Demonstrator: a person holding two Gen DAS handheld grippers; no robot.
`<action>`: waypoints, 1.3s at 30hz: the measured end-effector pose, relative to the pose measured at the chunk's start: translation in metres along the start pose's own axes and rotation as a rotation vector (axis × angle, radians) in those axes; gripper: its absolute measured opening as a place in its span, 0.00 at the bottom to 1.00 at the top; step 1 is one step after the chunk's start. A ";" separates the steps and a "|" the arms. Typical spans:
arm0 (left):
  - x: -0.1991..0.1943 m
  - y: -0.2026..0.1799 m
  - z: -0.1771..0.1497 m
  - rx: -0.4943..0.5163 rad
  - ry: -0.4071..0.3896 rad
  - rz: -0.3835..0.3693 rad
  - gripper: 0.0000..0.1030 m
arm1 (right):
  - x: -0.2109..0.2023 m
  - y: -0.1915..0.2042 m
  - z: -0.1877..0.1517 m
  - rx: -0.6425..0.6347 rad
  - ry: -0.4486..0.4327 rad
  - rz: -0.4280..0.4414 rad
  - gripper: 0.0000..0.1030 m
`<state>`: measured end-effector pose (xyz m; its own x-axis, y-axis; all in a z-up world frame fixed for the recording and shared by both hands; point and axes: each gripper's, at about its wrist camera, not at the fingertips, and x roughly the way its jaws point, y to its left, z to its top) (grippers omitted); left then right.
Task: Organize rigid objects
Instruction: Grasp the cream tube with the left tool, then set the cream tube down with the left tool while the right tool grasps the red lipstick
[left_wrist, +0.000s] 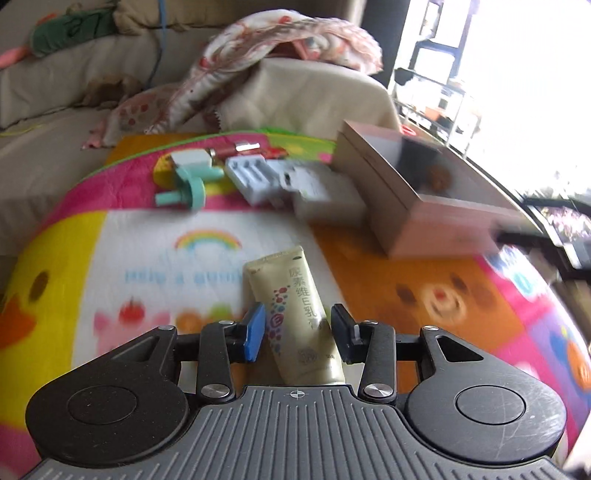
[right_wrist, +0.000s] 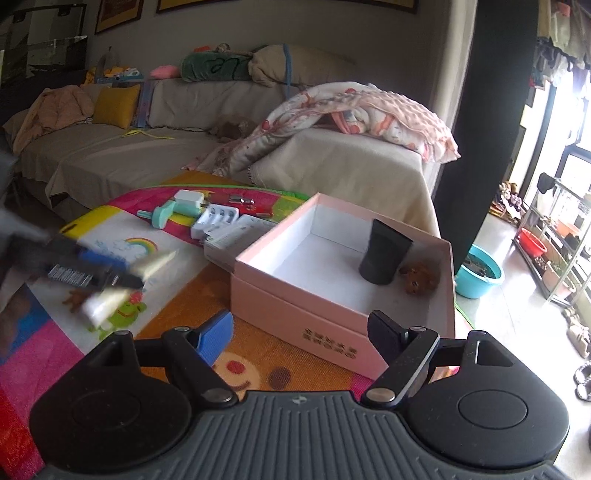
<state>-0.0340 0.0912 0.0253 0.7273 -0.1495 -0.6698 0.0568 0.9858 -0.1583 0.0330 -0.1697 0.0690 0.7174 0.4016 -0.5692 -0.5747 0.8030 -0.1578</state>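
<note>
Cartoon mat (left_wrist: 406, 266) | cream tube (left_wrist: 295, 314), Chinese print | left gripper (left_wrist: 297, 332) grips it

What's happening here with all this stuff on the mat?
A person with a gripper in each hand is sorting small items into a pink box on a colourful mat. The left gripper has a cream tube between its fingers; whether it is gripped yet is unclear. The right gripper is open and empty near the box. A black nozzle and a small brown toy are already inside. Chargers and other bits wait on the mat.
</note>
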 end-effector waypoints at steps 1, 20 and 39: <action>-0.004 0.000 -0.005 -0.001 -0.005 0.005 0.43 | 0.002 0.003 0.008 -0.004 -0.002 0.020 0.78; 0.005 0.090 0.039 -0.185 -0.208 -0.127 0.43 | 0.278 0.042 0.187 0.221 0.339 0.101 0.79; 0.022 0.102 0.050 -0.166 -0.194 -0.031 0.43 | 0.232 0.052 0.171 0.089 0.273 0.153 0.76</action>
<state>0.0224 0.1928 0.0309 0.8456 -0.1456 -0.5135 -0.0206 0.9525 -0.3040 0.2373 0.0410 0.0668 0.4864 0.3974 -0.7781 -0.6221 0.7828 0.0108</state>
